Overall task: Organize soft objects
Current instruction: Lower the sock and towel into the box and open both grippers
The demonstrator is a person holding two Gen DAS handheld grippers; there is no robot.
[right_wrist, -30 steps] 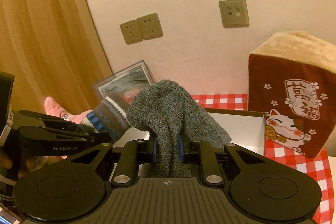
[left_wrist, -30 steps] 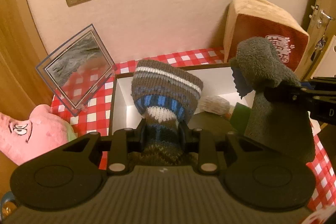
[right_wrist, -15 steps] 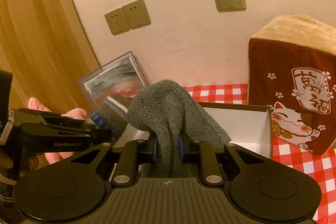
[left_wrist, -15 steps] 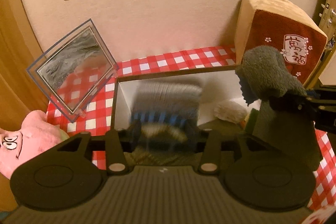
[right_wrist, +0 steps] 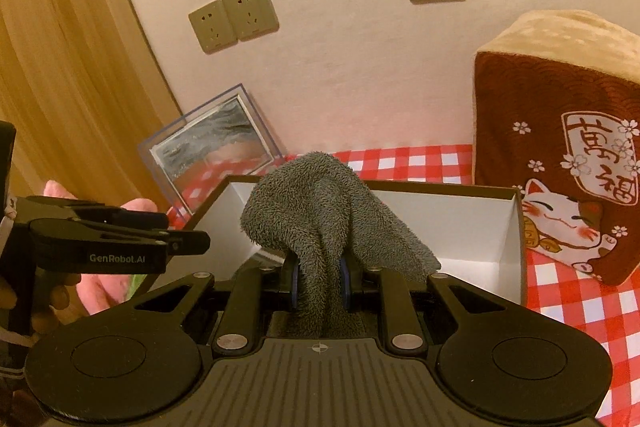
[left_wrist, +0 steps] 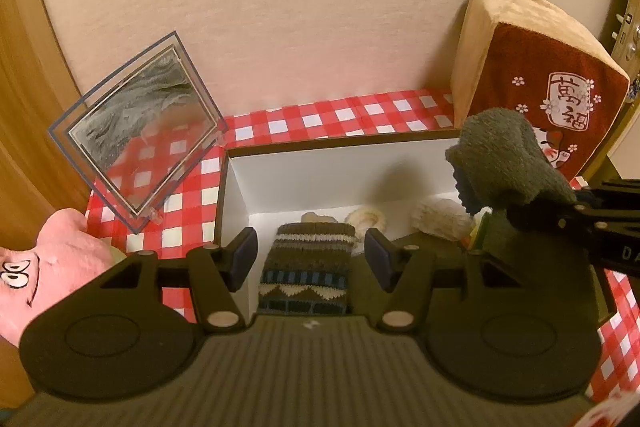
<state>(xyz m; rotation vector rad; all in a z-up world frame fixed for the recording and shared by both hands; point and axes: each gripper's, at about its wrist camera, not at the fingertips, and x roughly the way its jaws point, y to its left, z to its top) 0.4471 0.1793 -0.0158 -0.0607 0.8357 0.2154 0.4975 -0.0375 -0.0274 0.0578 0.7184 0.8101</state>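
From your left wrist camera: your left gripper (left_wrist: 311, 259) is spread wide, holding nothing. Directly below and ahead of it, the striped knit sock (left_wrist: 308, 267) lies on the floor of the white box (left_wrist: 320, 167), near the box's left wall, its long axis running straight away from you, cuff toward the far wall. Past the cuff, against that wall, sit a few pale fluffy items (left_wrist: 438, 217), too small to identify. Over the right half of the box, your right gripper (left_wrist: 520, 213) comes in from the side, pinching the grey fuzzy sock (left_wrist: 508, 163), which bunches above its fingers and hangs below them.

From your right wrist camera: your right gripper (right_wrist: 319, 281) is pressed onto the grey fuzzy sock (right_wrist: 320, 211), which drapes over both fingers. The sock hangs above the white box (right_wrist: 472, 223), toward its near edge, so the release point lies straight down and slightly forward. This is the hand nearer the next placement, in my judgement. Your left gripper (right_wrist: 188, 241) crosses to the left of the box, its body printed "GenRobot.AI".

Right of the box stands a brown plush cushion (right_wrist: 560, 147) with a lucky cat and Chinese characters I cannot read reliably.
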